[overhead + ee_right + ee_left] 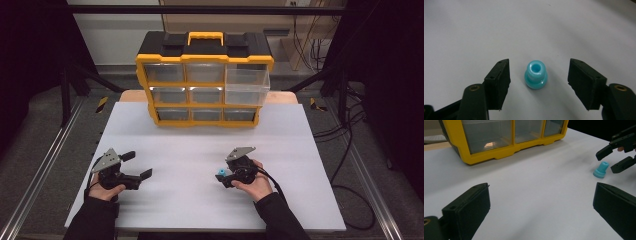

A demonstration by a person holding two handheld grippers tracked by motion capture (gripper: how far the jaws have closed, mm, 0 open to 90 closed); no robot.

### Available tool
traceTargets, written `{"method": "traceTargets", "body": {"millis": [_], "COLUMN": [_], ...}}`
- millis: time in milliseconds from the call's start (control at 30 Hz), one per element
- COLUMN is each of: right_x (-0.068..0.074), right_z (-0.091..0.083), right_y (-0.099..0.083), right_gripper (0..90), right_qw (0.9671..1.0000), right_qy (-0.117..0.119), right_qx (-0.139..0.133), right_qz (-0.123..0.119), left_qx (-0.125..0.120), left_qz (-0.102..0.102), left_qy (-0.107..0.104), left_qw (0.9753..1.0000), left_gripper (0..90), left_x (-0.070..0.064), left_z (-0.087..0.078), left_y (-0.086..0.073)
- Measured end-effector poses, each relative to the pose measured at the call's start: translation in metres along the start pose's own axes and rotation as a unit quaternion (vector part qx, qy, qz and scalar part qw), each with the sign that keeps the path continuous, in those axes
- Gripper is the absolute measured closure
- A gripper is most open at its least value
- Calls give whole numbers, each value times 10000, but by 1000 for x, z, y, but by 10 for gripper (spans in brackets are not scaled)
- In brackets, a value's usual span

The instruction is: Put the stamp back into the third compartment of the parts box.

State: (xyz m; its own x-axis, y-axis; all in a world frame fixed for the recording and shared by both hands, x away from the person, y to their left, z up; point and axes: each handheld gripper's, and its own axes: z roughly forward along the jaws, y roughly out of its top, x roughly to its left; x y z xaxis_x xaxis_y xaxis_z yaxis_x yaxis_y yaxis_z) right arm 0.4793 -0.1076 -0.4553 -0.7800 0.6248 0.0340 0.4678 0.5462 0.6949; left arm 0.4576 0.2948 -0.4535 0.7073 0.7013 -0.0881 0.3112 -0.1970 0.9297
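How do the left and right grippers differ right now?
The right gripper has the small blue piece between its open jaws, untouched; the left gripper has only bare white table between its jaws. The left's jaws stand wider apart than the right's. Both are open, low over the table.

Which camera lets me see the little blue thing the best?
The right gripper view: the blue piece stands close up between that gripper's open jaws, hole on top. The left gripper view shows it small and far off; the high view shows a blue speck.
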Motion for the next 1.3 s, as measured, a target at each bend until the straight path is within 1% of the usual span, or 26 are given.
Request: {"method": "traceTargets", "body": {"millis": [267, 633, 867, 1000, 1167, 1300], "right_x": [0, -1, -1, -1, -2, -2], "right_z": [3, 4, 5, 5, 4, 4], "right_y": [0, 0, -1, -1, -1, -1], "right_gripper": [483, 613, 660, 691, 718, 719], "right_qw": [9999, 9998, 9998, 9997, 9998, 9998], "right_qy": [44, 48, 33, 65, 84, 102], "right_qx": [88, 178, 192, 208, 184, 186], "right_qz": [29, 44, 14, 63, 35, 44], "left_qx": [8, -1, 3, -9, -10, -12], "left_qz": [8, 2, 6, -2, -2, -3], "left_qy": [0, 3, 2, 0, 0, 9], "left_qw": [10000, 10000, 10000, 10000, 10000, 10000], "left_gripper": [8, 8, 9, 9, 9, 9], "left_x": [0, 0, 0, 0, 0, 0], "left_z": [0, 0, 0, 0, 0, 0], "left_y": [0, 0, 0, 0, 0, 0]}}
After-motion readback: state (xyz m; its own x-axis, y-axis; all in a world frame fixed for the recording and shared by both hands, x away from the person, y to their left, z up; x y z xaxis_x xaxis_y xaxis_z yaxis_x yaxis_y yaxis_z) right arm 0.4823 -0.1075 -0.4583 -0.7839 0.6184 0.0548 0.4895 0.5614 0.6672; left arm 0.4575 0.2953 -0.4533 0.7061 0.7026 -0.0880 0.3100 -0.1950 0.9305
